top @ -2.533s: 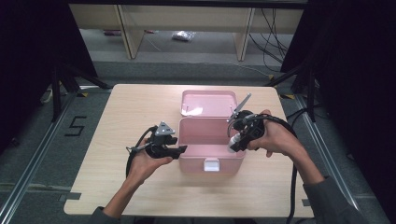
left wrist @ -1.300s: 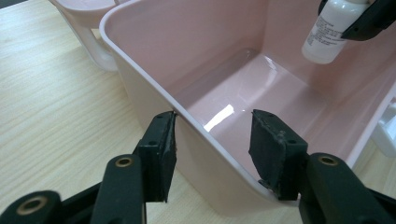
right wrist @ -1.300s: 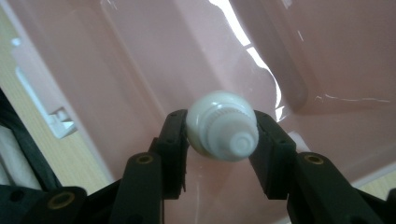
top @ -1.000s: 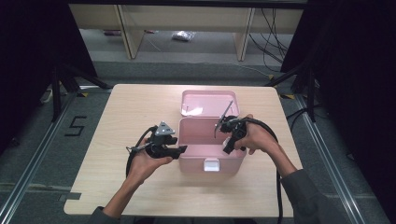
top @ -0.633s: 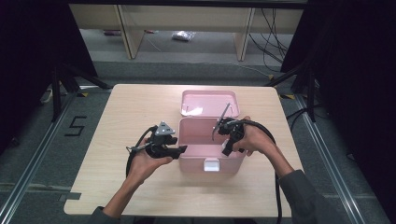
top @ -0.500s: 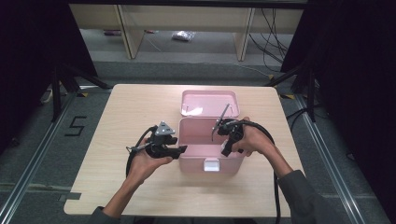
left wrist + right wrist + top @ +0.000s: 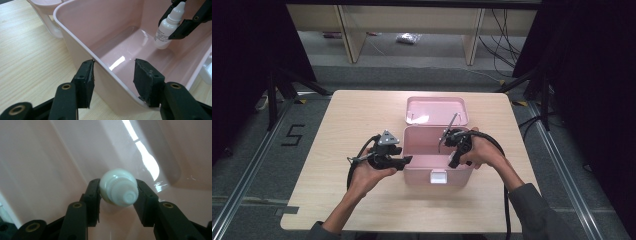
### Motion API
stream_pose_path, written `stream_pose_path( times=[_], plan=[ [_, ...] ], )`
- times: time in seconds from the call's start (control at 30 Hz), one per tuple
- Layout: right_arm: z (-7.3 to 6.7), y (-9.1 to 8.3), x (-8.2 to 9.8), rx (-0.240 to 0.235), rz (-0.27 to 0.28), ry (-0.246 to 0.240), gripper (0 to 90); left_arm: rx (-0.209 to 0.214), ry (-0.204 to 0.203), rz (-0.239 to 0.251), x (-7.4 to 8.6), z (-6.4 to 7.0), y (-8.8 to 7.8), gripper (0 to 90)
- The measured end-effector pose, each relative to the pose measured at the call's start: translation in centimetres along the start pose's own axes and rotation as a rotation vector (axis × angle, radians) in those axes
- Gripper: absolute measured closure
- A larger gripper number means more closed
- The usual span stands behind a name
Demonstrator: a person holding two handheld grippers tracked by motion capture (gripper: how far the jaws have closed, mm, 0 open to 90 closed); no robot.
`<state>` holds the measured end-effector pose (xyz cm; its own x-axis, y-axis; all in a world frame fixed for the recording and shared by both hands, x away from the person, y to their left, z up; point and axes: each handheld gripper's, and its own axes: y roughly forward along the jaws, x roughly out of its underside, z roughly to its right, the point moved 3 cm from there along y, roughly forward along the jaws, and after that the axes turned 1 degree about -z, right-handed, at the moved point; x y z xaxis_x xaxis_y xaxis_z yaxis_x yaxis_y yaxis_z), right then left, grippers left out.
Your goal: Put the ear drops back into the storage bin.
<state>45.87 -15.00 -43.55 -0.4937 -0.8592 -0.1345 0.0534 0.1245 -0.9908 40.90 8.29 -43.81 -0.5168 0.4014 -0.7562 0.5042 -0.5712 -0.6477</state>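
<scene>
An open pink plastic box point(image 7: 432, 129) stands mid-table, its lid point(image 7: 437, 109) folded back. My right gripper point(image 7: 453, 161) points down into the box at its right end and is shut on a small white dropper bottle point(image 7: 120, 187) just below the cap. In the left gripper view the bottle point(image 7: 165, 32) stands upright, its base at the box floor near the far wall, between the right gripper's jaws point(image 7: 175, 22). My left gripper point(image 7: 115, 75) straddles the box's left wall point(image 7: 82, 47): one pad touches the rim outside, the other stands clear inside.
The light wooden table point(image 7: 352, 115) has bare surface around the box. The box's white front latch point(image 7: 438, 177) faces the person. Cables trail from both grippers toward the table's near edge. Dark floor and shelving legs lie beyond the far edge.
The right gripper has come left and down from above the box's right rim into the box with the bottle. The left gripper has stayed at the left wall.
</scene>
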Motion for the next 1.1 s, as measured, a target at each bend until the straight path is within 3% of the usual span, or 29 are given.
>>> stream_pose_path(
  times=[0.07, 0.13, 0.2, 0.23, 0.27, 0.33, 0.37, 0.53, 0.6, 0.63, 0.67, 0.77, 0.8, 0.83, 0.93, 1.0, 1.03, 1.1],
  plan=[
    [-0.2, 0.0, -0.1, -0.026, 0.013, -0.004, 60.4, 0.0, 0.001, 0.0, 0.0, 0.0, 0.0, 50.2],
    [-0.3, 0.0, -0.1, -0.017, 0.018, 0.003, 60.3, -0.001, 0.0, 0.001, 0.0, 0.0, 0.0, 50.2],
    [0.1, 0.0, -0.1, -0.001, 0.028, -0.058, 60.3, -0.002, 0.001, 0.001, 0.0, 0.0, 0.0, 50.2],
    [0.0, 0.0, -0.1, 0.004, 0.022, -0.042, 60.3, -0.002, 0.001, 0.001, 0.0, 0.0, 0.0, 50.2],
    [-0.4, 0.1, -0.2, -0.02, 0.024, 0.004, 60.3, -0.002, 0.0, 0.001, 0.0, 0.0, 0.0, 50.2],
    [0.1, 0.2, -0.3, 0.0, 0.018, -0.054, 60.3, -0.002, 0.002, 0.001, 0.0, 0.0, 0.0, 50.2],
    [-0.1, 0.3, -0.3, 0.002, 0.007, -0.013, 60.3, -0.002, 0.001, 0.001, 0.0, 0.0, 0.0, 50.2],
    [0.1, 1.1, -0.4, -0.01, 0.003, -0.025, 60.3, -0.001, 0.0, 0.0, 0.0, 0.0, 0.0, 50.2],
    [-0.1, 1.2, -0.4, -0.018, -0.003, 0.005, 60.3, 0.0, -0.001, 0.0, 0.0, 0.0, 0.0, 50.2],
    [0.2, 1.4, -0.4, -0.016, 0.01, -0.036, 60.3, 0.0, -0.002, -0.001, 0.0, 0.0, 0.0, 50.2],
    [0.3, 1.4, -0.4, -0.015, 0.014, -0.047, 60.2, -0.001, -0.001, -0.001, 0.0, 0.0, 0.0, 50.2],
    [-0.2, 1.2, -0.3, -0.03, -0.016, 0.01, 59.5, -0.002, 0.0, 0.0, 0.0, 0.0, 0.0, 50.2],
    [-0.3, 1.2, -0.3, -0.046, -0.013, 0.02, 56.3, -0.001, -0.002, 0.001, 0.0, 0.0, 0.0, 50.2],
    [0.0, 1.2, -0.4, -0.049, 0.009, -0.02, 54.0, -0.003, 0.003, 0.002, 0.0, 0.0, 0.0, 50.4],
    [-0.1, 0.8, -0.2, -0.074, 0.018, 0.018, 47.7, -0.001, 0.001, 0.003, 0.0, 0.0, 0.0, 50.3],
    [-0.3, 0.3, -0.2, -0.075, 0.026, -0.007, 43.8, -0.002, 0.001, 0.003, 0.0, 0.0, 0.0, 50.2],
    [-0.5, 0.1, -0.2, -0.08, 0.028, 0.026, 42.2, -0.002, 0.001, 0.004, 0.0, 0.0, 0.0, 50.0],
    [-0.3, -0.7, -0.3, -0.07, 0.093, 0.008, 40.4, 0.0, -0.001, 0.004, 0.0, 0.0, 0.0, 49.3]
  ],
)
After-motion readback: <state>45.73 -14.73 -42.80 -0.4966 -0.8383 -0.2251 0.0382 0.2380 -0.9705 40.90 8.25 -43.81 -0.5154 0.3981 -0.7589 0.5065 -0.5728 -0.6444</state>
